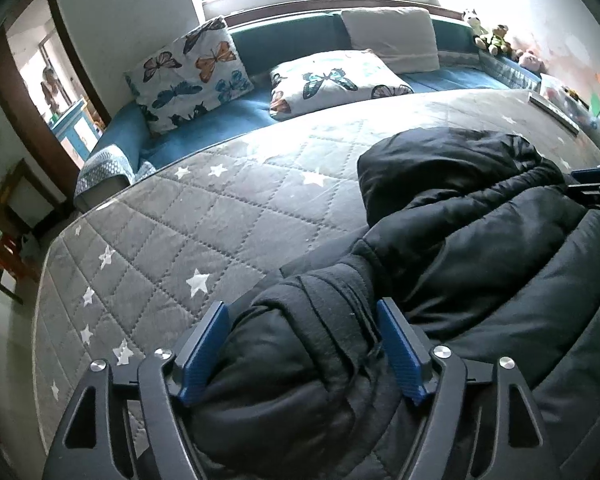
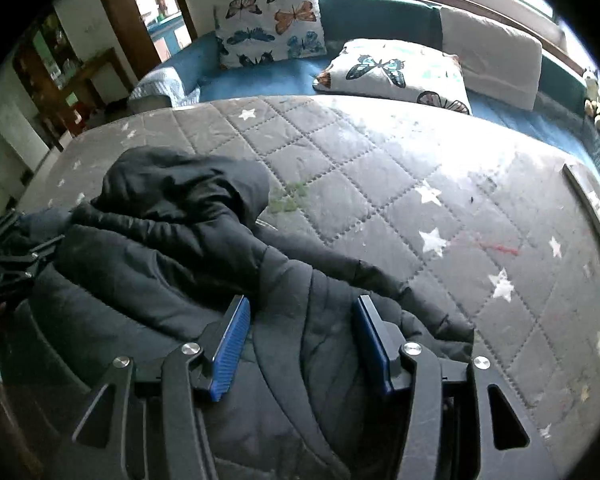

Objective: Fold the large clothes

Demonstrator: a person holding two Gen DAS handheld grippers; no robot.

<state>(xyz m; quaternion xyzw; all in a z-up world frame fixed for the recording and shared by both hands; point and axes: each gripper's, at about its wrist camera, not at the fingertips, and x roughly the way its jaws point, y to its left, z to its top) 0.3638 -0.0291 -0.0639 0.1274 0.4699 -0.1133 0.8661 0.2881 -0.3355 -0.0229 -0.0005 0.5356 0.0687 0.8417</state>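
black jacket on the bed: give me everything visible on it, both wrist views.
The black jacket is a puffy, quilted, matte coat with a hood lying toward the pillows. It lies crumpled in a thick bundle on the grey star-print quilt, not flat. A bunched fold with a ribbed-looking edge sits between the pads of the left gripper; another fold lies between the pads of the right gripper. Both stand open, so neither clamps it. Nothing else touches it.

A black padded jacket (image 1: 460, 248) lies bunched on the grey star-quilted mattress (image 1: 204, 216) — near and to the right. The left gripper (image 1: 302, 332) stands open around a jacket fold, blue pads (image 1: 400, 356) apart. Butterfly pillows (image 1: 192, 72) sit far off.
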